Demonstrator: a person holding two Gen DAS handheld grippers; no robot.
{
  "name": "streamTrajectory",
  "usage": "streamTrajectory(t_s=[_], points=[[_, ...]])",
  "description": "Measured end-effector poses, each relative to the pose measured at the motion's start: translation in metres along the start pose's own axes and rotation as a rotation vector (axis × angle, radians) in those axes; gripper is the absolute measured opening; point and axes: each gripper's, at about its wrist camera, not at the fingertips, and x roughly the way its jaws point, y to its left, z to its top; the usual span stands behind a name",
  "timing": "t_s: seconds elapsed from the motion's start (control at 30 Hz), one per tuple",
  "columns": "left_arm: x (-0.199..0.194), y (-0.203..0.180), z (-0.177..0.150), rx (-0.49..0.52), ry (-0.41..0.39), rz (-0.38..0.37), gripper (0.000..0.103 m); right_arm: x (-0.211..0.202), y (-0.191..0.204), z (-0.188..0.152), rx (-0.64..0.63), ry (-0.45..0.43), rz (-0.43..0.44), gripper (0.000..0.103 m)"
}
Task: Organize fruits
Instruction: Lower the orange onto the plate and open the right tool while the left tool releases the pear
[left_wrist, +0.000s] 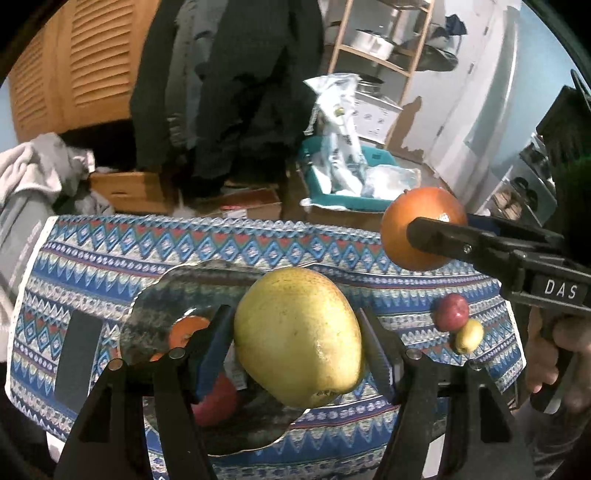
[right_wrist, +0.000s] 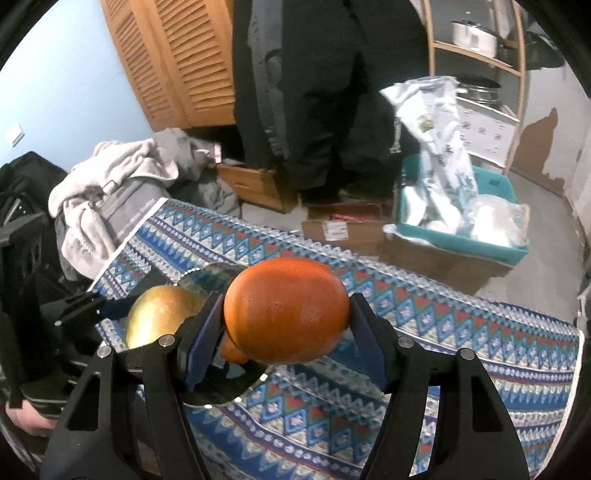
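Observation:
My left gripper (left_wrist: 295, 334) is shut on a large yellow pear (left_wrist: 299, 334) and holds it above a dark scalloped plate (left_wrist: 155, 317). On the plate lie a small orange (left_wrist: 186, 332) and a red apple (left_wrist: 216, 400), both partly hidden. My right gripper (right_wrist: 284, 314) is shut on a big orange (right_wrist: 286, 308), held above the patterned cloth to the right of the plate (right_wrist: 214, 277). The left wrist view shows that orange (left_wrist: 421, 225) in the air at the right. The right wrist view shows the pear (right_wrist: 159, 317) at the left.
A small red fruit (left_wrist: 450, 312) and a small yellow-green fruit (left_wrist: 469, 336) lie together on the blue patterned tablecloth (left_wrist: 110, 251) at the right. A dark flat object (left_wrist: 77, 358) lies left of the plate. Boxes, a teal bin (right_wrist: 458, 236) and clothes stand beyond the table.

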Motion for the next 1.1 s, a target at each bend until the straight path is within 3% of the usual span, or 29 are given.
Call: streamTrajectory(t_s=[0.47,0.73,1.1], points=[[0.019,0.057,-0.008,-0.086,0.031,0.089,0.069,0.072,0.03,0.011,-0.007,0.119,0.045,0.068],[0.051,0.082,-0.017,-0.143,0.097,0.117,0.069,0.122,0.029,-0.002,0.033,0.227,0.066,0.068],[0.073,0.092,-0.024,-0.148,0.139,0.151,0.069,0.156,0.028,-0.022,0.061,0.324,0.094,0.069]])
